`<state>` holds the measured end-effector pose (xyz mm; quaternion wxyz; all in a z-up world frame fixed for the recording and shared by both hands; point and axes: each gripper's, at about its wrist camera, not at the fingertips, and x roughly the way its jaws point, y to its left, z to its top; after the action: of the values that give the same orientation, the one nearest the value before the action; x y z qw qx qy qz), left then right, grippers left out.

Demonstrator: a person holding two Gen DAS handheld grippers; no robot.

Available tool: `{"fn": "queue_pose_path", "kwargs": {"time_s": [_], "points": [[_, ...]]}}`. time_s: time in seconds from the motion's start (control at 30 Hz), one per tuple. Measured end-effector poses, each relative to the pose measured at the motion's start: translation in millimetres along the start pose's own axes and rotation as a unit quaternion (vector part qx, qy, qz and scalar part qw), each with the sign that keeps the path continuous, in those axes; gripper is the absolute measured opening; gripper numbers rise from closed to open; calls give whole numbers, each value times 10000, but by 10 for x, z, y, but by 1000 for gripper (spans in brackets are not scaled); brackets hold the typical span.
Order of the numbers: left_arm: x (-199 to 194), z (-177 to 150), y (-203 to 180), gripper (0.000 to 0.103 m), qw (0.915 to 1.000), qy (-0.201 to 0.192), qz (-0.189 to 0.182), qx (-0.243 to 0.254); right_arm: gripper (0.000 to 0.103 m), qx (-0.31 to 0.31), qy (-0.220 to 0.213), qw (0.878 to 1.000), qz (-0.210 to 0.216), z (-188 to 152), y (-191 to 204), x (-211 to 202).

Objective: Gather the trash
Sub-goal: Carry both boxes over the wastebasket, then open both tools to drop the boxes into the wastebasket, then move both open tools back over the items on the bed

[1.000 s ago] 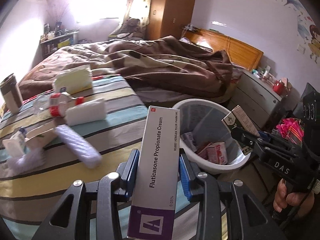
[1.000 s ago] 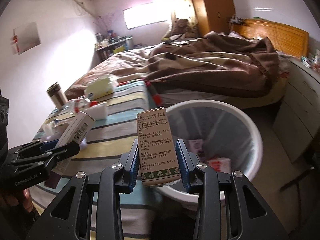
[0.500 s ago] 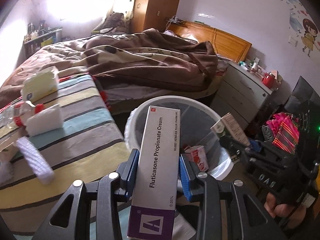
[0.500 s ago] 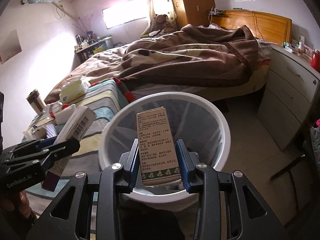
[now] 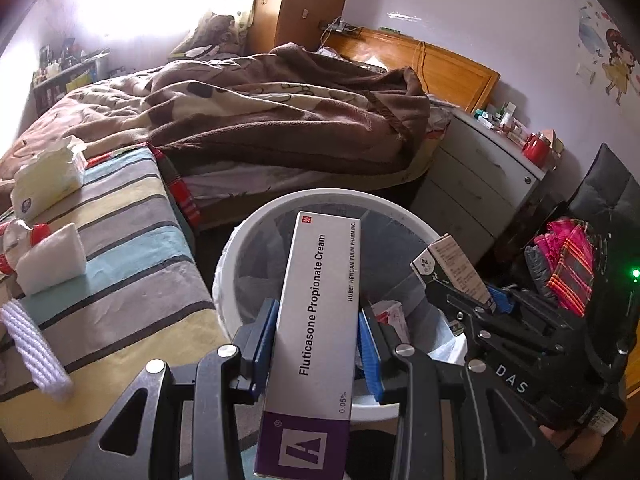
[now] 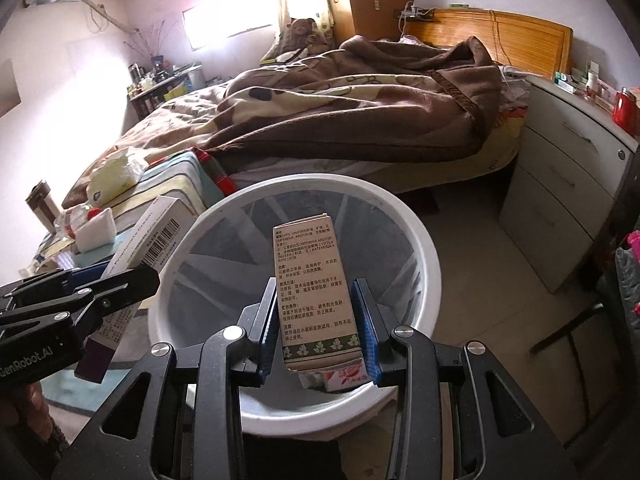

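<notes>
The left gripper is clamped on a long grey cream box, its blue pads pressing the box's two long sides near the middle, so the purple end hangs back toward the camera and the far end reaches over the white bin. The right gripper is clamped the same way on a shorter tan box printed with small text, held upright over the middle of the bin's mouth.

The step in hand looks like the drop. To do it well, each box should be fully inside the rim before its jaws part. The tan box already hangs over the open centre and should fall cleanly. The cream box is longer and gripped mid-length; its tail appears to sit over the near rim, so it likely needs to go further in or tip nose-down, or it may catch the edge and fall outside. Releasing one box at a time would keep them from knocking together, since the two grippers are close side by side.

Inside the bin lies some red-and-white packaging, which leaves plenty of room. To the left, the striped cloth carries more litter: a white pad, a yellowish packet and a white ridged strip. A grey drawer chest stands well apart on the right, and nothing blocks the bin's mouth.
</notes>
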<state>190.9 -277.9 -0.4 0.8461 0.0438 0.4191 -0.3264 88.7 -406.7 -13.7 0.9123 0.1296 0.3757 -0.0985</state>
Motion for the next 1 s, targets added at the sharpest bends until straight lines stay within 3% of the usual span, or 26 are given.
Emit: {"fn": "queue_pose_path", "kwargs": {"time_s": [0.17,0.27,0.3,0.33,0.37,0.6,1.0], "points": [[-21,16,14,39,9999,-86,-51,-42,37,87,-5,9999,-94,9,-51,12],[-56,4,68,50,9999,-108,-45,-118,39,104,13,9999,-106,10,-51,5],[-75,-2,89,51,9998,-133,-60,-148,43,102,6,9999,-94,9,-47,1],[-88,-6,109,51,9997,-137,-73,-182,55,100,-3,9999,-93,10,-39,-3],[-106,-13,132,51,9996,-143,-92,-224,60,102,-22,9999,-96,15,-28,-7],[-340,-82,253,51,9991,-297,-48,-288,60,43,-174,9998,72,23,88,-117],[-901,-344,805,51,9940,-688,478,-704,60,-158,-399,9975,564,54,505,-212]]}}
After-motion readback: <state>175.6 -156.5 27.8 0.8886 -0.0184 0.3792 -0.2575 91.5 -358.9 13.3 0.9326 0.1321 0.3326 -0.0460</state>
